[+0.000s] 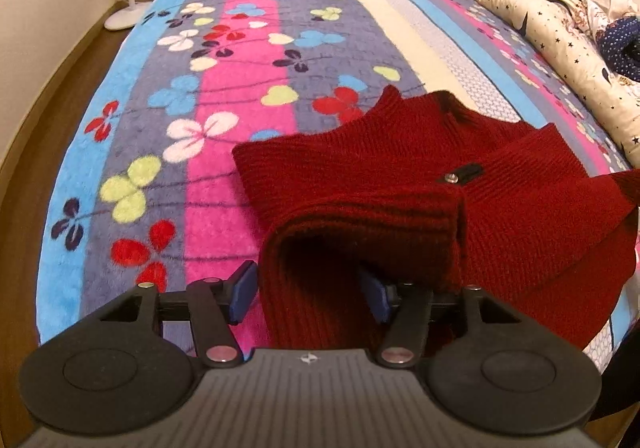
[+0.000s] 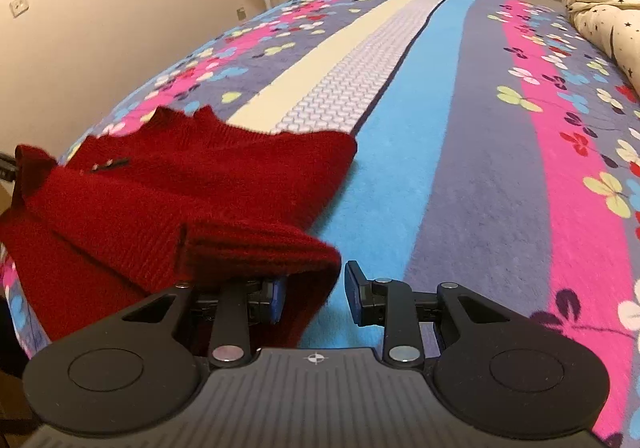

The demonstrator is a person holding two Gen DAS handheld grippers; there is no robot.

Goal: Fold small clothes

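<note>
Left wrist view shows a red knit sweater point(image 1: 420, 184) lying on a big bed blanket point(image 1: 224, 96) with stripes and flower shapes. The sweater sits at the near end of the bed, toward the right side of this picture. Lots of bare blanket stretches away past it and to the left, so there is plenty of room. The blanket's left edge drops to a brown floor point(image 1: 44, 136). A rolled cream quilt point(image 1: 560, 48) with stars lies along the far right edge.

The left gripper point(image 1: 310, 294) stands fairly wide. A thick fold of the sweater hangs between its blue pads point(image 1: 244, 294), but the left pad stands clear of the cloth. The right pad is half hidden behind the fold, so I cannot tell if it touches.

From the right wrist view, the right gripper point(image 2: 316, 298) is partly open. The sweater's ribbed hem point(image 2: 272, 248) drapes over its left finger and down into the gap. Its right finger stands apart from the cloth, over the blue stripe.

The sweater's far side is cut off at the picture edges.
</note>
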